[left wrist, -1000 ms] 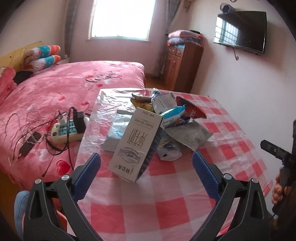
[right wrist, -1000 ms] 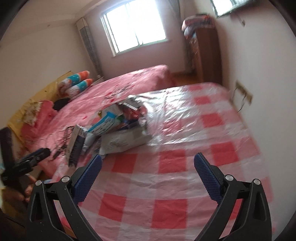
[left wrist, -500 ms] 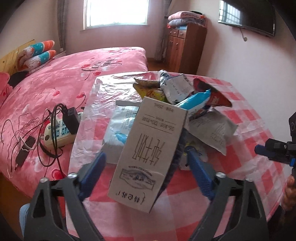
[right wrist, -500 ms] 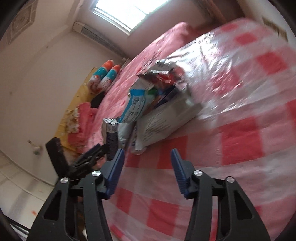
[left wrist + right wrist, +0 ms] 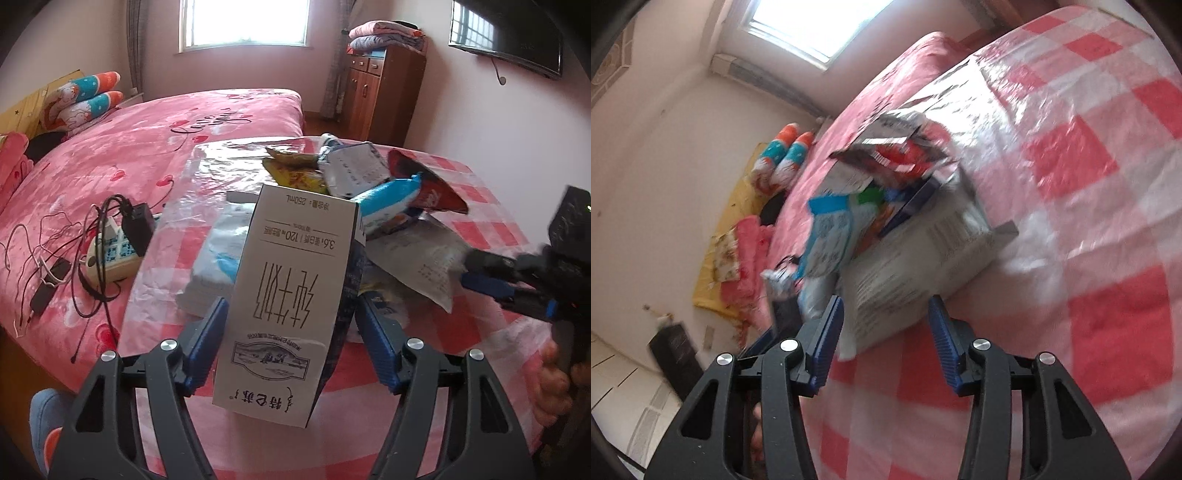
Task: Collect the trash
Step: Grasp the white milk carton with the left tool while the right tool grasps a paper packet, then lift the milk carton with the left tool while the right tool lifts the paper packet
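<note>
Carton at 12 sits between my closing left hand-held gripper, unclenched; next I clamp and lift.

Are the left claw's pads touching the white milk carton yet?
Cannot tell. In the left wrist view the closing left claw straddles the milk carton, its blue pads at the carton's sides, but neither contact nor gap shows plainly.

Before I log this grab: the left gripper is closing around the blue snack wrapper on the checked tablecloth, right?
Not the wrapper. The left wrist view shows the left gripper closing around the white milk carton, on the checked tablecloth as stated.
</note>
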A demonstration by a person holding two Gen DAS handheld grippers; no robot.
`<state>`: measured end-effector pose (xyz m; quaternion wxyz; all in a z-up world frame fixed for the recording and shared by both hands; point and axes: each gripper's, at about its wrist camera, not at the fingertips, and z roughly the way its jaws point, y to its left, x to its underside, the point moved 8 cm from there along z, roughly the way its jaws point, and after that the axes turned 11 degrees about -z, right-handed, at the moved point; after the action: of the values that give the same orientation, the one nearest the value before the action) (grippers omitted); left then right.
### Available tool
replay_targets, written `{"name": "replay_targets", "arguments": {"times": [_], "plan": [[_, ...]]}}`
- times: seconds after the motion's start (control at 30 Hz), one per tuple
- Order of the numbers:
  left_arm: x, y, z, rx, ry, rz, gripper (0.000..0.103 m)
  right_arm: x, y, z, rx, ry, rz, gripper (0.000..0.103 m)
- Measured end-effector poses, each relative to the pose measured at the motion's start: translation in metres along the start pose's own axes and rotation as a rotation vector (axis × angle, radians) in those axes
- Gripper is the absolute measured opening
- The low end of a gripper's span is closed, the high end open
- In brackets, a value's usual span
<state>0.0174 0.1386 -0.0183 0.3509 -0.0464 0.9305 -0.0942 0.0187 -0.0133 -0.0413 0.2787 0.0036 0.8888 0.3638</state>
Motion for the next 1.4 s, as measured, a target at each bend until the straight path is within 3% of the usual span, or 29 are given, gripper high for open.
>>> {"name": "replay_targets", "arguments": {"times": [0.33,0.4,0.5,0.53,0.77,1.2,1.4], "plan": [[0.010,-0.026,-0.005,0.037,-0.001,-0.016,0.070,-0.030,-0.022,0.014,0.160,-0.065,-0.015,0.070],[0.012,-0.029,-0.006,0.042,0.000,-0.024,0.070,-0.031,-0.021,0.017,0.197,-0.065,-0.057,0.069],[0.014,-0.031,-0.008,0.043,-0.003,-0.035,0.070,-0.030,-0.020,0.019,0.271,-0.044,-0.126,0.058],[0.015,-0.031,-0.009,0.043,-0.004,-0.040,0.070,-0.029,-0.021,0.019,0.280,-0.044,-0.130,0.050],[0.018,-0.027,-0.015,0.054,-0.008,-0.084,0.071,-0.026,-0.035,0.012,0.244,-0.062,-0.129,0.026],[0.024,-0.013,-0.032,0.072,-0.028,-0.144,0.067,-0.013,-0.015,-0.043,0.287,-0.143,-0.265,0.014],[0.032,-0.015,-0.042,0.097,-0.030,-0.142,0.067,0.008,0.004,-0.056,0.275,-0.073,-0.348,0.014]]}}
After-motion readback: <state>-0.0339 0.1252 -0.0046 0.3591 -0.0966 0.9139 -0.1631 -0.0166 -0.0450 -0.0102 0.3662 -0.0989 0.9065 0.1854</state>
